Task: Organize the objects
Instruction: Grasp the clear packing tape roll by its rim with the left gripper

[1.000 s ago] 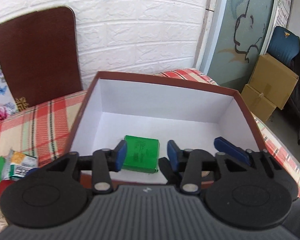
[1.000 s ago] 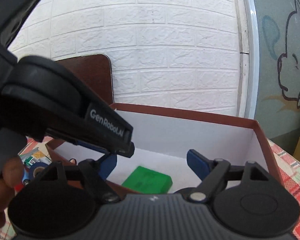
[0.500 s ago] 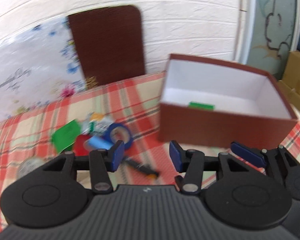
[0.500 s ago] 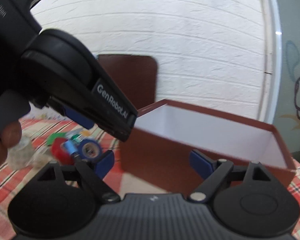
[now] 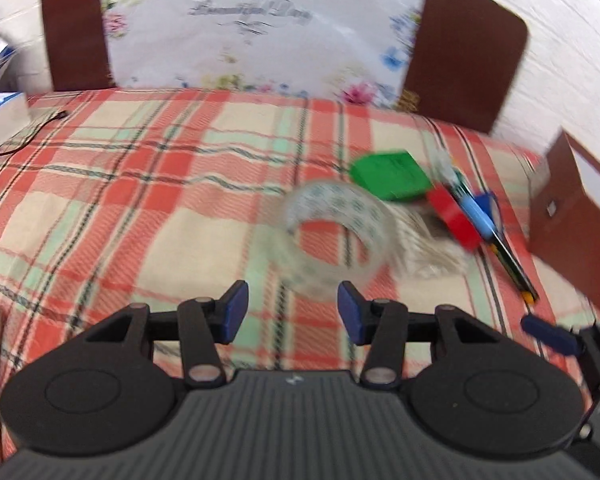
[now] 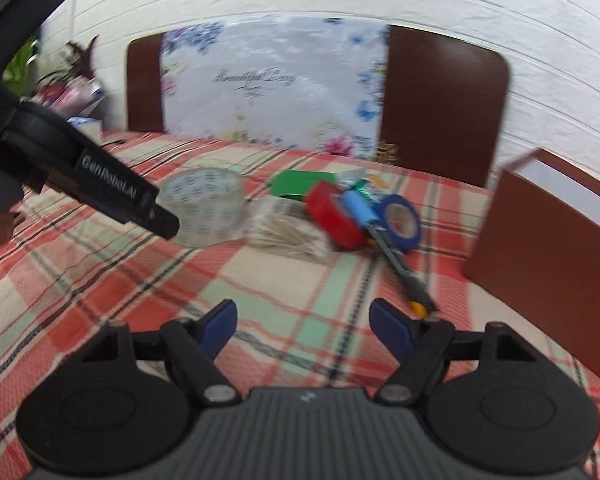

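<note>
A clear tape roll [image 5: 336,236] lies on the plaid cloth just ahead of my open, empty left gripper [image 5: 292,312]; it also shows in the right wrist view [image 6: 204,208]. Right of it lie a green packet [image 5: 392,176], a red tape roll [image 5: 454,216], a blue tube [image 5: 478,214], a blue tape roll [image 6: 400,220], a bag of sticks [image 6: 288,232] and a utility knife [image 6: 404,272]. The brown box [image 6: 540,232] stands at the right. My right gripper [image 6: 304,320] is open and empty above the cloth, short of the pile.
A floral board [image 5: 260,28] and brown boards [image 5: 468,52] lean on the white brick wall behind the table. A book or box [image 5: 4,116] and a thin cable lie at the far left edge.
Both grippers have swung left, away from the brown box with a green packet inside, and now face the pile of loose objects. The left gripper has come close to the clear tape roll.
</note>
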`<act>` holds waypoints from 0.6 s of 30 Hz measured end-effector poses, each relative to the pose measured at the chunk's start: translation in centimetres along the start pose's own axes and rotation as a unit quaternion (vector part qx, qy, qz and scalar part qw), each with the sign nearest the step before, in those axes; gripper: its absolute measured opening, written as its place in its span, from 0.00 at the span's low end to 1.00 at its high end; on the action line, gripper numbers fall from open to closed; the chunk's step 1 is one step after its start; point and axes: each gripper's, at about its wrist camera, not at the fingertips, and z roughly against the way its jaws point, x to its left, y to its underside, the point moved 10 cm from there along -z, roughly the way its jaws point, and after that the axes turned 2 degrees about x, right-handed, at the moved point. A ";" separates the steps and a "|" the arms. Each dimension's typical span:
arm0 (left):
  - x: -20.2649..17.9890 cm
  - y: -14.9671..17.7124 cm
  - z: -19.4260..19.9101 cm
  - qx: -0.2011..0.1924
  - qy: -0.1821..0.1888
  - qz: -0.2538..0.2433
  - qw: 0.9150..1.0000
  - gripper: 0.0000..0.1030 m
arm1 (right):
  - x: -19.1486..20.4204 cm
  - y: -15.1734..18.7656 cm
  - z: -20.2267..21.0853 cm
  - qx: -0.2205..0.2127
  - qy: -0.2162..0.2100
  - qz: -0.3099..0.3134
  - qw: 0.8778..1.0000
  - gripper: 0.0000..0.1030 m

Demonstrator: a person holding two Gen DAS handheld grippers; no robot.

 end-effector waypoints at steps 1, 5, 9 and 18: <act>0.4 -0.6 -0.2 -0.002 -0.002 0.006 1.000 0.49 | 0.8 -0.5 -0.4 -0.001 -0.003 0.011 1.000 0.73; 1.1 -2.3 -2.2 0.000 -0.010 0.010 1.000 0.51 | 3.3 -2.7 -2.1 -0.001 -0.022 0.035 0.999 0.75; 1.1 -3.1 -4.8 0.012 -0.021 0.004 1.000 0.50 | 5.1 -5.1 -4.1 -0.010 -0.028 0.056 0.998 0.80; 0.6 -1.9 -6.4 0.038 0.003 -0.008 0.999 0.13 | 8.6 -6.6 -11.5 0.010 -0.047 0.083 0.995 0.89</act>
